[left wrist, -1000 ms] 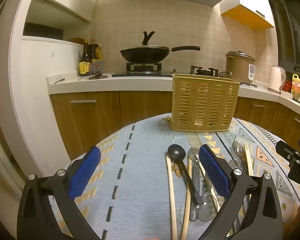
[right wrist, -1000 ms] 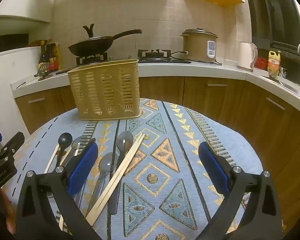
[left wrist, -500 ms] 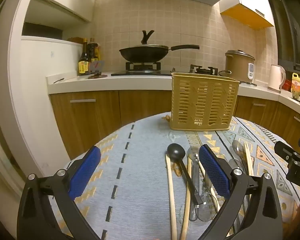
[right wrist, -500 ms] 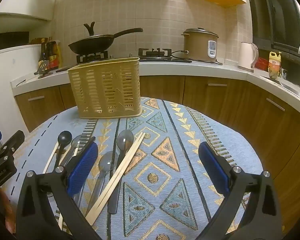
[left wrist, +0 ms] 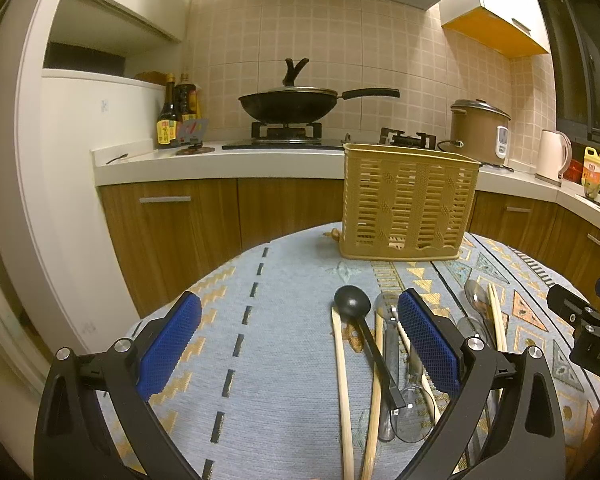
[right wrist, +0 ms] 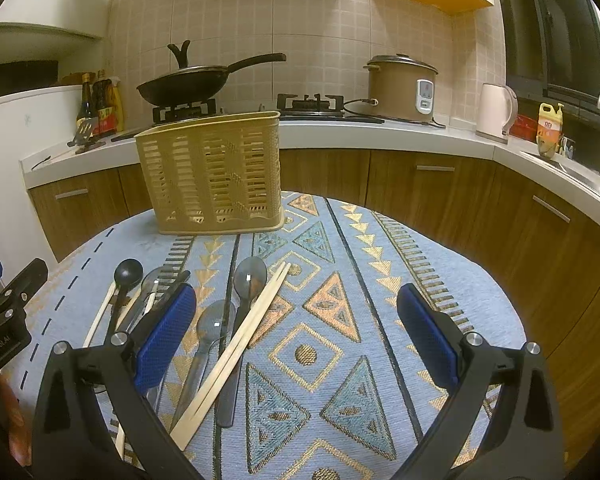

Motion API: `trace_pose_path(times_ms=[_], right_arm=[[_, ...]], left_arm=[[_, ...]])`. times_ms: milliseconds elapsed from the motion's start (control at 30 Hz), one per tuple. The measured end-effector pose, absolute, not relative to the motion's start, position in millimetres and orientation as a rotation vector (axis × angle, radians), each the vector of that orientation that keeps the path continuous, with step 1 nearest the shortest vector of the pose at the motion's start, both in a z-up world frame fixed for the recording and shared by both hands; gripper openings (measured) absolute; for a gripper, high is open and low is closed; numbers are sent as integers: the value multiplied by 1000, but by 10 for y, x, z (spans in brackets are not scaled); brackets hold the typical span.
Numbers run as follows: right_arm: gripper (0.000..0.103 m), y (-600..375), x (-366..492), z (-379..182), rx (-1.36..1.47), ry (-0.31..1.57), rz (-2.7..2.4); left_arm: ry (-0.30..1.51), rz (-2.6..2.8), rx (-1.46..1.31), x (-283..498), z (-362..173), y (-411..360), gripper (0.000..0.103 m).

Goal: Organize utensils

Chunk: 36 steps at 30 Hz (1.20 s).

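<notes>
Tan plastic utensil basket [right wrist: 210, 172] stands upright at the far side of the desk [right wrist: 380, 280], on its patterned cloth. Nearer lie a black spoon [left wrist: 352, 302], clear spoons [right wrist: 250, 276] and wooden chopsticks [right wrist: 236, 350], loosely side by side. Both the left gripper [left wrist: 298, 348] and right gripper [right wrist: 296, 346] hover wide open, holding nothing.

The right gripper [right wrist: 296, 328] hung wide open above wooden chopsticks [right wrist: 236, 350] and grey plastic spoons [right wrist: 249, 278] lying before a slatted yellow plastic basket [right wrist: 212, 172].

1 basket [right wrist: 210, 176]; 1 black ladle [right wrist: 127, 274]; 4 clear spoons [right wrist: 250, 276]; 4 chopsticks [right wrist: 240, 340]; 1 wok [right wrist: 184, 88].
</notes>
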State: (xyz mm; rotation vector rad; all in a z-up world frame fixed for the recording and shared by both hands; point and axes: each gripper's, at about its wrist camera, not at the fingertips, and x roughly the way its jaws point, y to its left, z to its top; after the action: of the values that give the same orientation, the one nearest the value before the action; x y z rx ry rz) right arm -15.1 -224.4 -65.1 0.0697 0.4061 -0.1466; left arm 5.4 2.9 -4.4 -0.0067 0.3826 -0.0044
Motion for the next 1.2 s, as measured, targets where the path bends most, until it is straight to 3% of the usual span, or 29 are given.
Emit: trace_pose_path(times_ms=[1200], right_arm=[[95, -2245, -147, -662, 73, 411, -144]], left_arm=[[392, -6, -11, 61, -59, 33, 95]])
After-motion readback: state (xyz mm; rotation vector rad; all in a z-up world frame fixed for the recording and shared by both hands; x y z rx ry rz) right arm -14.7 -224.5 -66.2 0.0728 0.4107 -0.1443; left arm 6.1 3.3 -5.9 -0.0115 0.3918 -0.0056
